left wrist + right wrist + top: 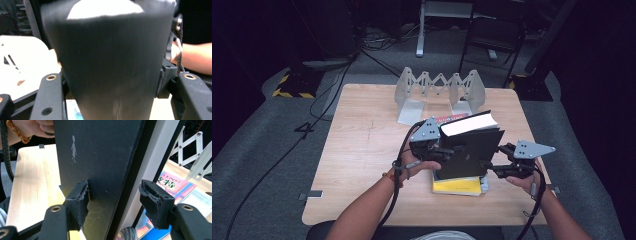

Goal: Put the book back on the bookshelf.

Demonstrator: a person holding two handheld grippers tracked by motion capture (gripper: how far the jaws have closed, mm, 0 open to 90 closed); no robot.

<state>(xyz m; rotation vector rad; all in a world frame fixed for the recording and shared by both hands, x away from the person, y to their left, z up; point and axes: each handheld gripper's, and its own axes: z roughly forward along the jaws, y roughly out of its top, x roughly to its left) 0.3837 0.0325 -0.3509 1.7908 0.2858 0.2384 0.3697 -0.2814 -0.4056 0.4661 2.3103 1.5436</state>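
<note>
Both grippers hold a black book (pixel 469 150) upright above a yellow book (pixel 457 186): left gripper (pixel 438 149) clamped on it, right gripper (pixel 492 167) jaws apart around its edge.

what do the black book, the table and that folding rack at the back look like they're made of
Black book: matte card or paper cover, faintly scuffed, with a pale block of paper pages along its edge. Table: light wood or wood-look laminate; grain lines show. Folding rack: probably pale grey painted metal or plastic, with riveted scissor links.
</note>
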